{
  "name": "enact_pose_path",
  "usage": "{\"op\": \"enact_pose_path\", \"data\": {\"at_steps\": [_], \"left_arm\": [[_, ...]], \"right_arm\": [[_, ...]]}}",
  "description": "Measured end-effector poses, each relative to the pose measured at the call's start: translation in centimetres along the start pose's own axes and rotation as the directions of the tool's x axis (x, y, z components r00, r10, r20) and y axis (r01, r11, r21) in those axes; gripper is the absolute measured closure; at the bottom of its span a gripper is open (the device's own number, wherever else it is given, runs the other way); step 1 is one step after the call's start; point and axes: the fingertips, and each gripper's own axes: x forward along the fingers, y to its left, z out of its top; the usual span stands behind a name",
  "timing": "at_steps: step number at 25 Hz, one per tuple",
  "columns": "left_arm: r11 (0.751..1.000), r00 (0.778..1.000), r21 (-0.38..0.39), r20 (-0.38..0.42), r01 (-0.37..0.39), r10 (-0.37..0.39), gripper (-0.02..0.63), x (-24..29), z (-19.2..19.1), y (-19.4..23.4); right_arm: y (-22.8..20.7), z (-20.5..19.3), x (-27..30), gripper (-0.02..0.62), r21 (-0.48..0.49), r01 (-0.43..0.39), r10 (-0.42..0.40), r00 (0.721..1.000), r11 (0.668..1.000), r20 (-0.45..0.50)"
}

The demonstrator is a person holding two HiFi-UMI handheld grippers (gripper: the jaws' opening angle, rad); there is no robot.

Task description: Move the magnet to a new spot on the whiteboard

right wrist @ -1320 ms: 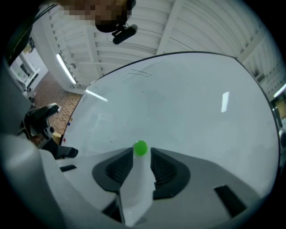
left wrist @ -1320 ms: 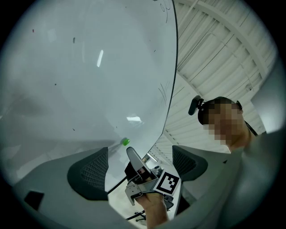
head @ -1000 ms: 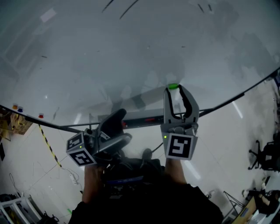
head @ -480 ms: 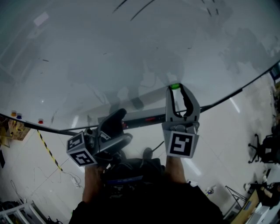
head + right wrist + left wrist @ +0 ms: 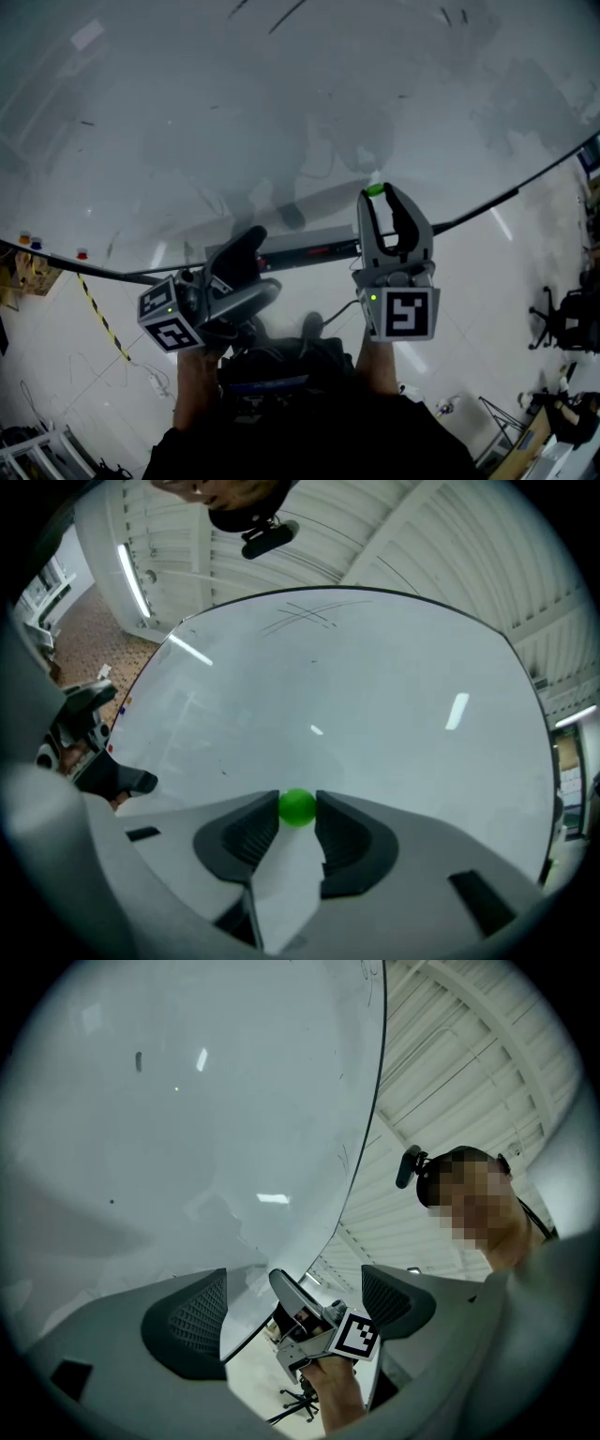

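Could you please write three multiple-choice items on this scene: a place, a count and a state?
1. Where is the small round green magnet?
A. On the white whiteboard, between the right gripper's jaw tips.
B. On a desk.
C. On the floor.
2. How many grippers have something between their jaws?
A. None.
B. One.
C. Two.
3. How do the left gripper's jaws stand?
A. Closed on a marker.
B. Pressed together.
C. Apart, empty.
Answers: 1 A, the right gripper view shows it on the board between the tips, the jaws having just been closing on it; 2 B, only the right gripper holds anything; 3 C, the left gripper view shows a wide empty gap.
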Motion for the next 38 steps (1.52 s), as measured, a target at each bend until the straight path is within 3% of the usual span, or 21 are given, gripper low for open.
{"op": "enact_pose_path", "data": {"at_steps": [9, 23, 38], "left_arm": [[1.000, 1.000, -0.012, -0.021, -0.013, 0.013, 0.164, 1.9, -1.2, -0.1], [0.999, 0.998, -0.031, -0.056, -0.011, 0.009, 0.164, 2.8, -2.8, 0.7], [0.998, 0.998, 0.005, -0.008, -0.058, 0.058, 0.164, 1.7, -2.3, -0.4]], "right_arm": [[-2.2, 1.3, -3.5, 0.445, 0.084, -0.078, 0.077, 0.997, 0.993, 0.015], [-3.9, -1.5, -4.2, 0.445, 0.124, -0.049, 0.055, 0.997, 0.991, -0.047], [-2.9, -3.0, -2.3, 0.445, 0.127, -0.080, 0.089, 0.994, 0.989, -0.069]]}}
